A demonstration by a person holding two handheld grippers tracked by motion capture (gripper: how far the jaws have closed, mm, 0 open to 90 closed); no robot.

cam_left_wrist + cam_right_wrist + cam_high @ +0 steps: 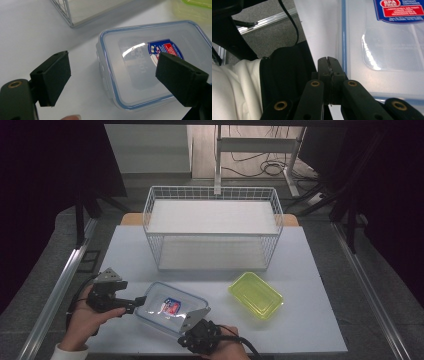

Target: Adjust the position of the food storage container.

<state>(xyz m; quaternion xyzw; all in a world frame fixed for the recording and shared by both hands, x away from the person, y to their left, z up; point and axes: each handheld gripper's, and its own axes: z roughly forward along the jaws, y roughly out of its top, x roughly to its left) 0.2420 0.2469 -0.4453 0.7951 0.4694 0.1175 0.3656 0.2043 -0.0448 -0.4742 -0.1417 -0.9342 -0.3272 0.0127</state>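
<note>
Clear lidded container (pixel 169 307) with the blue seal lay on the white table (pixel 310 320) near my edge, in front of the wire basket (pixel 212 227) and left of the green lid (pixel 256 295). My left gripper (pixel 136 303) stood with jaws spread wide at the container's left end, nothing pinched yet, while my right gripper (pixel 328 65) was clenched tight, empty, at its near edge. I judged this the approach to grasping; next I needed to close the left jaws over the rim squarely.
</note>
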